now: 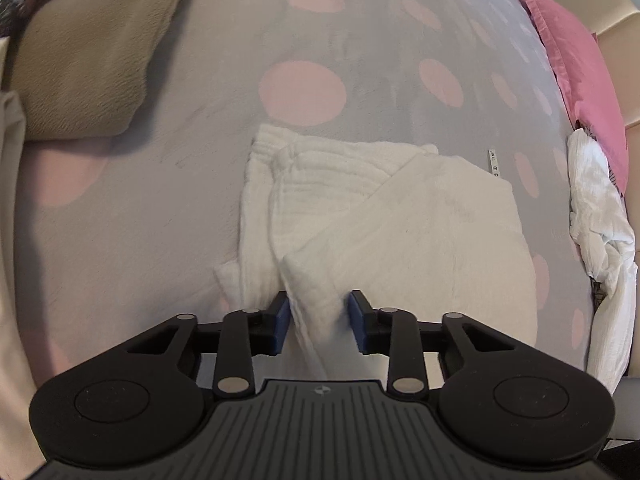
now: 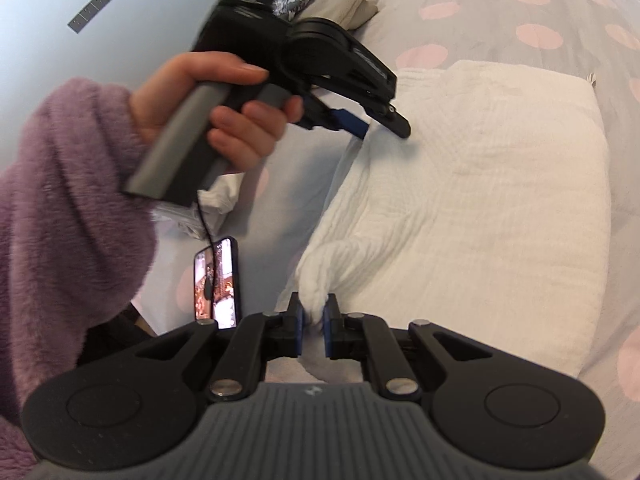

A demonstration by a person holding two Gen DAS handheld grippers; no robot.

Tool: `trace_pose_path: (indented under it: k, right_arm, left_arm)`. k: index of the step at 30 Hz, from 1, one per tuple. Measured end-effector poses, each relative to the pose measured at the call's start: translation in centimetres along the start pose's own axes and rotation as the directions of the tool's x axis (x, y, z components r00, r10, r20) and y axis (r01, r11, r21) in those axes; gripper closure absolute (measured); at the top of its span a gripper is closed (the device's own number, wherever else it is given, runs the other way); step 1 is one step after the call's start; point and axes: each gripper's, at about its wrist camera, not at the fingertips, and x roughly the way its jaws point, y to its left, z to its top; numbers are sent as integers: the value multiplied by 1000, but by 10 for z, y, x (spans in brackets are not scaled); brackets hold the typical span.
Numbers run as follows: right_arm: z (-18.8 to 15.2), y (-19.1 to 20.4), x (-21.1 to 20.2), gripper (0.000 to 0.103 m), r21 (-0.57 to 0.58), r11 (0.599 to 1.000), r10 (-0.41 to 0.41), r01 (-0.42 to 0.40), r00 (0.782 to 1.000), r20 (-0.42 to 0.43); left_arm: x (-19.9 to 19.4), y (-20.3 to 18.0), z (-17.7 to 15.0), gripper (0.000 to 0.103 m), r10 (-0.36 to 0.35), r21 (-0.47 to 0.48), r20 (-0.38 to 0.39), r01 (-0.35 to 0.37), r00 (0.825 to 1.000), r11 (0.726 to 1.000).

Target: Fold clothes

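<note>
A white crinkled garment [image 1: 360, 200] lies partly folded on a grey bedspread with pink dots [image 1: 200, 140]. My left gripper [image 1: 319, 312] has its jaws apart around a raised fold of the garment's near edge; the cloth sits loosely between the blue pads [image 1: 282, 316]. In the right wrist view the same garment [image 2: 480, 184] spreads ahead. My right gripper [image 2: 314, 320] is shut on a bunched corner of it. The left gripper [image 2: 376, 126], held by a hand in a purple fleece sleeve, sits over the garment's far left edge.
A beige blanket [image 1: 88, 52] lies at the upper left. A pink pillow [image 1: 580, 68] and a crumpled white cloth [image 1: 596, 208] lie along the right bed edge. A lit phone [image 2: 218, 284] lies on the bed left of my right gripper.
</note>
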Motion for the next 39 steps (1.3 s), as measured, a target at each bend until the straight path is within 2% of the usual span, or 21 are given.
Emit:
trace_pose_path:
  k: [2, 7, 11, 14, 18, 22, 24, 25, 27, 30, 32, 34, 36, 39]
  right_arm:
    - [0, 1, 0, 92, 1, 1000, 5, -5, 1000, 2]
    - [1, 1, -12, 92, -10, 999, 40, -40, 999, 19]
    - [5, 13, -7, 92, -46, 996, 73, -72, 997, 26]
    - [6, 24, 0, 92, -74, 994, 88, -87, 996, 16]
    - [3, 27, 23, 92, -71, 994, 78, -80, 997, -25]
    - [-1, 30, 45, 91, -71, 996, 47, -52, 997, -66]
    - [-1, 31, 48, 82, -79, 996, 26, -32, 997, -73]
    - [-1, 31, 48, 81, -79, 996, 23, -29, 997, -73]
    - [1, 29, 41, 72, -71, 997, 37, -42, 997, -68]
    - [-6, 14, 13, 71, -65, 997, 45, -47, 999, -22]
    - [-6, 5, -4, 71, -55, 998, 23, -22, 999, 26]
    - [-6, -4, -21, 71, -44, 999, -26, 30, 997, 79]
    - [-8, -15, -35, 76, -32, 995, -88, 92, 988, 127]
    - [-11, -31, -49, 77, -11, 986, -164, 168, 972, 166]
  left_arm:
    - [-3, -6, 3, 96, 10, 29, 37, -11, 999, 1000]
    - [-20, -27, 6, 99, 27, 146, 123, -45, 992, 988]
    - [-45, -34, 7, 99, 32, 194, 187, -69, 982, 979]
    - [-51, -26, 5, 99, 57, 187, 187, -92, 981, 978]
    - [-34, -7, 1, 99, 122, 154, 152, -145, 981, 977]
    - [-21, 4, -8, 97, 150, 158, 140, -171, 979, 973]
    - [-23, 1, -10, 94, 166, 163, 148, -189, 975, 968]
    - [-26, -1, -11, 90, 175, 166, 155, -200, 972, 966]
    - [-33, -3, -14, 87, 191, 168, 174, -220, 966, 961]
    - [-49, -5, -24, 83, 219, 154, 208, -253, 953, 955]
    - [-58, -7, -35, 83, 226, 157, 213, -262, 950, 952]
    - [-63, -12, -48, 83, 220, 174, 209, -258, 953, 950]
    - [-66, -21, -63, 83, 212, 199, 203, -253, 956, 947]
    - [-70, -37, -90, 84, 180, 267, 189, -226, 965, 937]
